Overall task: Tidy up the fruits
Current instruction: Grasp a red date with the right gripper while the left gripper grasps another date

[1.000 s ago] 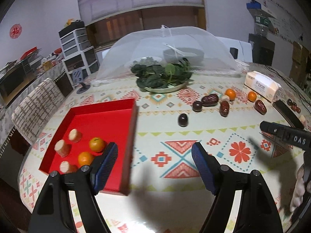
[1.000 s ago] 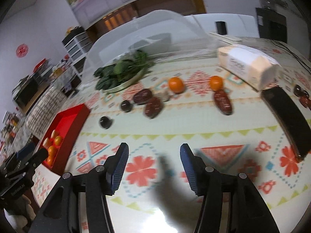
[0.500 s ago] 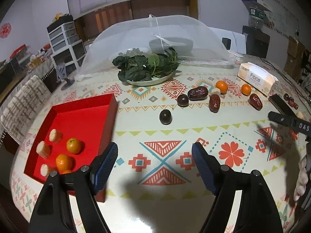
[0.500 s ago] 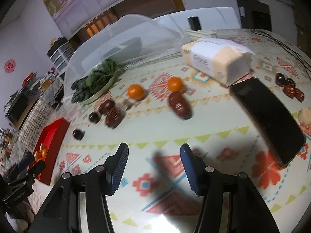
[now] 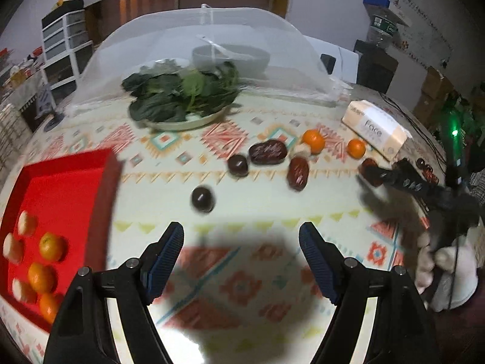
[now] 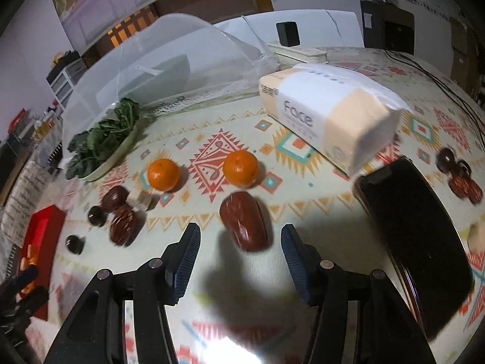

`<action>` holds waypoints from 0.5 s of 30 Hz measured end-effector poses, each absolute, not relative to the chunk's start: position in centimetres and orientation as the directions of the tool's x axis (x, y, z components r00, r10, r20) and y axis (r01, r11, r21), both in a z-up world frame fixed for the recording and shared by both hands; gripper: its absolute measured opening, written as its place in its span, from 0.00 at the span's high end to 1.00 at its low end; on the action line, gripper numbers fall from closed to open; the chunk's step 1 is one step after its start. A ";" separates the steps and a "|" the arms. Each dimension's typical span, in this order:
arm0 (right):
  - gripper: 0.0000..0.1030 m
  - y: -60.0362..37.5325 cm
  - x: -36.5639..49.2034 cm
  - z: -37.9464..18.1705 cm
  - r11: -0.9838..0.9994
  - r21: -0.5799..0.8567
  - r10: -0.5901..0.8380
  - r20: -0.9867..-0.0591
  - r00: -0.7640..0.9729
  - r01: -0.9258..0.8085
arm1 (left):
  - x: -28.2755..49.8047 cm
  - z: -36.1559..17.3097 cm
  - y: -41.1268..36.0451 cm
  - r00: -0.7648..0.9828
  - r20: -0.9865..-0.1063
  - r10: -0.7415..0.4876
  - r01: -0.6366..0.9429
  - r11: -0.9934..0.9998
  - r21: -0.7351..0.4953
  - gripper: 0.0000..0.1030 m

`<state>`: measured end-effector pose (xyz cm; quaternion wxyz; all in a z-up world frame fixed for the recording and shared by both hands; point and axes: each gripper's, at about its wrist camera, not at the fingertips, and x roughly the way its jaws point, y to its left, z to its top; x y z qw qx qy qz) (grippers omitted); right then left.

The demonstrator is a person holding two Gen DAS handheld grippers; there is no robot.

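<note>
Overhead, dim room light is falling on a round table [image 5: 272, 327] that is wearing a glossy cream cloth printed with red, teal and yellow geometric motifs; white plastic drawers and dark wooden cabinets are standing along the walls behind it. A translucent mesh dome [image 5: 209, 45] is taking up the far side of the table, sheltering a grey bowl, with a plate of crinkled dark greens [image 5: 182, 97] sitting just in front of it. Left of the dome and nearer the camera, a shallow red tray [image 5: 69, 188] is holding small oranges and pale peeled pieces. Right of the dome, a soft paper-wrapped tissue pack [image 6: 330, 115] is lying flat, and a glossy black phone [image 6: 415, 242] is resting nearer than it. Between tray and pack, loose fruit is lying scattered: two smooth round oranges [image 6: 240, 163], wrinkled oblong red dates and small dark round fruits. The left gripper [image 5: 241, 242] is hovering with its ribbed blue pads wide apart and empty, one dark round fruit [image 5: 202, 198] just beyond them. The right gripper [image 6: 240, 248] is hanging with fingers apart, a red date [image 6: 245, 223] lying between their tips, untouched.
</note>
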<state>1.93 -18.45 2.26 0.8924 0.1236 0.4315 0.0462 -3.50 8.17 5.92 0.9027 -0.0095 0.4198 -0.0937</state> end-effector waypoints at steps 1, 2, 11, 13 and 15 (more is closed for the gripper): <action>0.42 -18.4 2.5 2.0 0.967 0.252 0.181 -0.762 0.621 0.027 | -2.9 5.9 7.6 0.629 -0.756 -0.178 0.169 0.982 -0.090 0.24; 0.42 -18.3 2.7 1.9 0.969 0.247 0.175 -0.764 0.621 0.030 | -2.2 5.8 6.9 0.628 -0.759 -0.173 0.175 0.981 -0.078 0.24; 0.64 -18.7 3.3 1.6 0.972 0.233 0.163 -0.761 0.628 0.030 | 3.0 2.9 1.9 0.578 -0.783 -0.230 0.256 0.962 -0.093 0.25; 0.64 -18.7 3.2 1.6 0.971 0.238 0.171 -0.758 0.629 0.024 | 3.5 2.8 1.1 0.585 -0.776 -0.236 0.276 0.957 -0.083 0.25; 0.64 -18.8 3.1 1.7 0.969 0.246 0.179 -0.754 0.631 0.018 | 4.0 2.5 0.2 0.588 -0.775 -0.233 0.289 0.955 -0.068 0.26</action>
